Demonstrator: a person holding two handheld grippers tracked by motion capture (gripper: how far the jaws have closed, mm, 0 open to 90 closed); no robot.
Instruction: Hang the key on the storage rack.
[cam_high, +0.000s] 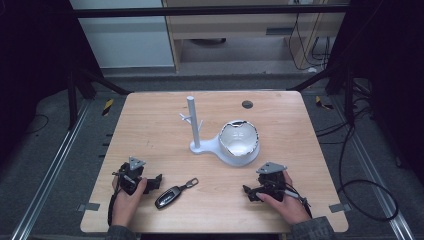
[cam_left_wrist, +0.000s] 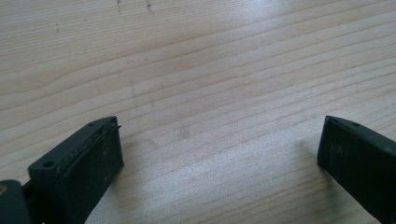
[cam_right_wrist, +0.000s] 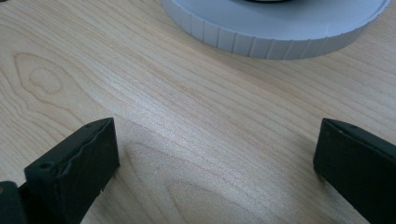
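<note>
A black car key fob (cam_high: 168, 197) with a metal ring lies on the wooden table (cam_high: 150, 130) near the front. Just left of the fob, my left gripper (cam_high: 154, 182) rests on the table, jaws pointing right. In the left gripper view my left gripper (cam_left_wrist: 219, 135) is open over bare wood. My right gripper (cam_high: 249, 193) rests at the front right, pointing left. In the right gripper view it (cam_right_wrist: 215, 135) is open and holds nothing. A white stand (cam_high: 194, 125) with a post and small pegs rises mid-table. Its base carries a round white dish (cam_high: 239, 139).
The round rim of the stand's base (cam_right_wrist: 280, 37) lies close ahead of the right jaws. A small dark disc (cam_high: 247, 104) sits near the table's far edge. Cables trail on the floor to the right of the table.
</note>
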